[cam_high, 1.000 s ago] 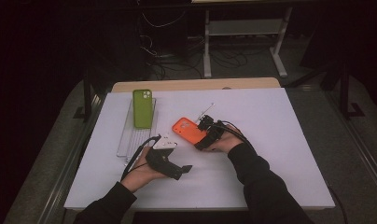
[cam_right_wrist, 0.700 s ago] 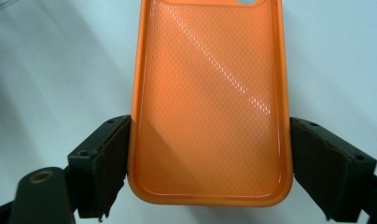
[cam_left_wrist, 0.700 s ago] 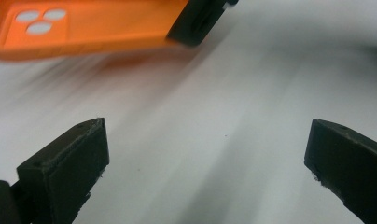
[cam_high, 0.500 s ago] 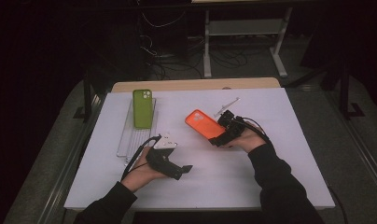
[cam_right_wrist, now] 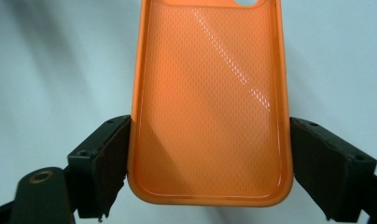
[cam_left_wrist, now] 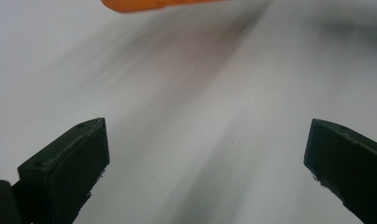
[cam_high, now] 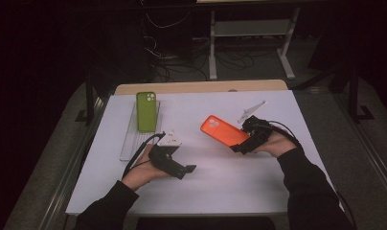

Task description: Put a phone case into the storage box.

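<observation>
An orange phone case (cam_high: 222, 130) is held off the white table, right of centre. My right gripper (cam_high: 238, 144) is shut on its lower end. In the right gripper view the jaws press both long edges of the orange phone case (cam_right_wrist: 210, 93), hollow side facing the camera, with my right gripper (cam_right_wrist: 210, 158) clamped near the bottom. My left gripper (cam_high: 187, 169) rests low over the table's front left, open and holding nothing. In the left gripper view my left gripper (cam_left_wrist: 205, 154) has its jaws wide apart over bare table, and the orange phone case (cam_left_wrist: 154, 3) shows as an edge at the top.
A green phone case (cam_high: 146, 111) lies on a pale slatted tray (cam_high: 129, 143) at the table's left. The white table (cam_high: 220, 191) ends in a wooden strip at the back. Beyond it are desk legs and cables in the dark.
My right gripper has carried the orange phone case to the right and slightly away from me. The left gripper has stayed in place.
</observation>
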`<state>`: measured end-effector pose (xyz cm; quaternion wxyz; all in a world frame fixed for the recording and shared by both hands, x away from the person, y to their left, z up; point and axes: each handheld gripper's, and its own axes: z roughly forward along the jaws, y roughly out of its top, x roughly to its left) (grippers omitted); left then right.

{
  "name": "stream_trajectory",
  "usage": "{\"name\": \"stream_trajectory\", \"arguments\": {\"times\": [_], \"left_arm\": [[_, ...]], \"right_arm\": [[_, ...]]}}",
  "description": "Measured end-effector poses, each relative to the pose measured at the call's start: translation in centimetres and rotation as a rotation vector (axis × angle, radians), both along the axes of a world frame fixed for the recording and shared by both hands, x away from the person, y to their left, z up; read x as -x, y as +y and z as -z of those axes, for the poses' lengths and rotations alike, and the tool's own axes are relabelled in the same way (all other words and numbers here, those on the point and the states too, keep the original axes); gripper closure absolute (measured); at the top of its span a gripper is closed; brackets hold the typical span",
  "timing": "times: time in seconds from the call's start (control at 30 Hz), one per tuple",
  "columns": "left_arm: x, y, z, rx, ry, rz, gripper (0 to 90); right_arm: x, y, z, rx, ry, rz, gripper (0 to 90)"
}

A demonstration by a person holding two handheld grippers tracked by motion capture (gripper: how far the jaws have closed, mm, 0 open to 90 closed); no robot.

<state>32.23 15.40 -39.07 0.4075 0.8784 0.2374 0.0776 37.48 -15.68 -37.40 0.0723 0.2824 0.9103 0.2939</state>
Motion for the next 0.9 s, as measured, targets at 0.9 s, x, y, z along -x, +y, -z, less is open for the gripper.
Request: {"name": "stream_trajectory", "arguments": {"times": [0.9], "left_arm": [[-2.2,-1.3,-3.0,-0.121,-0.068,0.390,0.0]], "right_arm": [[2.7,3.3,0.3,0.058,0.009,-0.394,15.6]]}}
